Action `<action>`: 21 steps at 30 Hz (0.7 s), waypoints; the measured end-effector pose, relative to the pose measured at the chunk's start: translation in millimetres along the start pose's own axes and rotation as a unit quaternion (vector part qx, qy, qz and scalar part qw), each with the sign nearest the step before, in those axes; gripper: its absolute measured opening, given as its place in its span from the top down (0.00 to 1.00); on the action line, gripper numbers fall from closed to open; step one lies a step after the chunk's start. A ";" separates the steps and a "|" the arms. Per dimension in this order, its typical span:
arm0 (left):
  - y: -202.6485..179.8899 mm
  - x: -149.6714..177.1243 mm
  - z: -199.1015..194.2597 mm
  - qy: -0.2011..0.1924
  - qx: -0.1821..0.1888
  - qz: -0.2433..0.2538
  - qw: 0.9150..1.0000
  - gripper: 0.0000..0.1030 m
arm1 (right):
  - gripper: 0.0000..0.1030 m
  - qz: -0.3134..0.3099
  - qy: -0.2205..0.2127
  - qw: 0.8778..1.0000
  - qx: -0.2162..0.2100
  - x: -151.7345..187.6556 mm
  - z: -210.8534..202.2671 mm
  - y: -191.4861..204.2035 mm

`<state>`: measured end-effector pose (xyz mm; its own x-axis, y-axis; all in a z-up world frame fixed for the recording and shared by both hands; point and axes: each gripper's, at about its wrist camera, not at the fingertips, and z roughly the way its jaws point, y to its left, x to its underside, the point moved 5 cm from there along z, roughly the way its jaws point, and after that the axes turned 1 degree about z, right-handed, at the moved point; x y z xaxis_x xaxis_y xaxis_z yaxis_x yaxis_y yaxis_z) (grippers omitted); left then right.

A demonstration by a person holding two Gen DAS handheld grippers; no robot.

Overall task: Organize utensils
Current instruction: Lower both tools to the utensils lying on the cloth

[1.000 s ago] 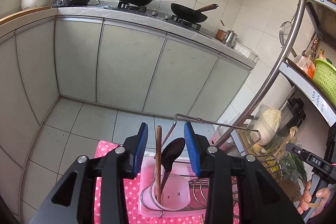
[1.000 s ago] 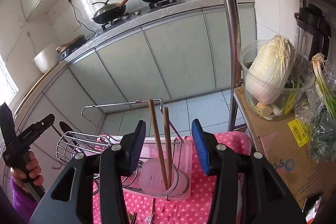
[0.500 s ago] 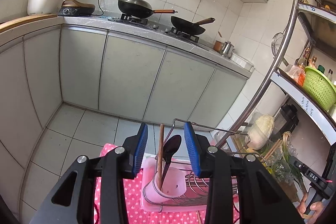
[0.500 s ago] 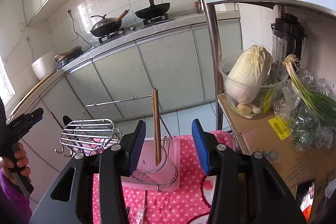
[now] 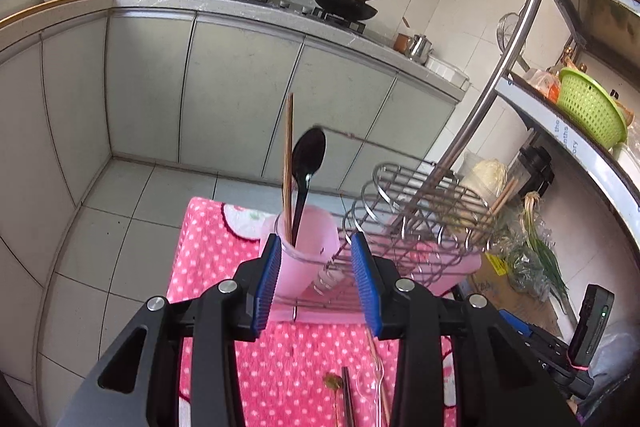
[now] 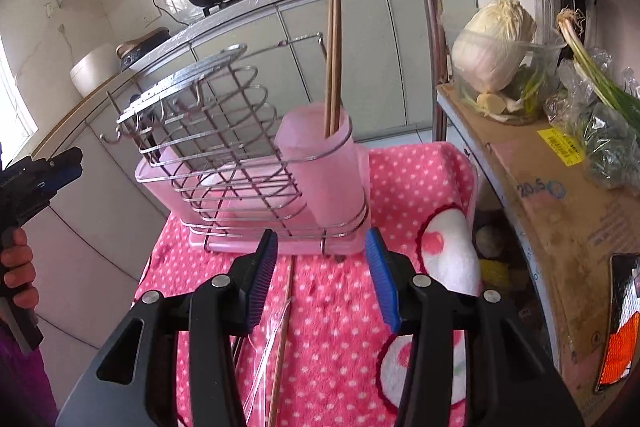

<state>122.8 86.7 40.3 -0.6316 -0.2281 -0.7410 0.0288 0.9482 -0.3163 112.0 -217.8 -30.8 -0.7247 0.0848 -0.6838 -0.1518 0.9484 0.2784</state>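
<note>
A wire utensil rack [image 5: 416, 215] with a pink tray and a pink cup [image 5: 304, 239] stands on a pink dotted cloth [image 5: 208, 251]. In the left wrist view the cup holds brown chopsticks [image 5: 288, 163] and a black spoon [image 5: 306, 167]. My left gripper [image 5: 316, 283] is open and empty just before the cup. In the right wrist view the rack [image 6: 224, 147] and a pink cup [image 6: 320, 163] with chopsticks [image 6: 333, 55] show. My right gripper [image 6: 322, 279] is open and empty before the rack. Loose chopsticks [image 6: 282, 339] and clear plastic utensils [image 5: 376, 391] lie on the cloth.
A metal shelf post [image 6: 430, 27] and a cardboard box [image 6: 532, 187] with cabbage [image 6: 492, 51] and green onions stand to the right. Kitchen cabinets [image 5: 240, 99] with woks on the stove are behind. The floor drops off past the cloth's edges.
Both grippers have dropped lower and tilted down toward the rack, which now looks closer and larger. Loose utensils on the cloth have come into view. Both stay open.
</note>
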 end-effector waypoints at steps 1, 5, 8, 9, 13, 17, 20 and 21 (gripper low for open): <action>-0.3 8.2 3.1 0.010 -0.001 0.005 1.000 0.66 | 0.55 -0.002 0.004 1.000 0.000 5.6 2.1 1.9; -0.2 39.1 17.0 0.050 -0.002 0.019 0.999 0.66 | 0.55 0.004 0.022 1.000 -0.010 24.0 11.6 4.4; -0.8 64.4 31.8 0.090 0.006 0.019 0.996 0.66 | 0.55 0.017 0.040 0.999 -0.016 37.3 19.5 2.6; -0.9 74.6 38.1 0.107 0.011 0.016 0.994 0.66 | 0.55 0.024 0.048 0.998 -0.021 41.7 22.5 1.1; -4.2 114.2 62.7 0.171 0.032 0.003 0.985 0.68 | 0.55 0.035 0.056 0.998 -0.021 50.1 27.0 -4.3; -15.3 144.9 90.2 0.225 0.043 -0.001 0.973 0.70 | 0.55 0.044 0.062 0.997 -0.022 54.2 31.4 -10.4; -24.1 161.7 108.3 0.255 0.038 0.010 0.966 0.72 | 0.55 0.052 0.070 0.996 -0.026 57.3 36.0 -16.2; -25.6 166.0 113.7 0.264 0.036 0.011 0.964 0.73 | 0.55 0.053 0.072 0.996 -0.027 58.2 37.1 -17.7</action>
<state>105.3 -0.5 -141.9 -0.9362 -0.0463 -0.3483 0.0873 0.9295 -0.3582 97.4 -218.3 -100.5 -0.8268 0.1354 -0.5460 -0.1024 0.9181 0.3828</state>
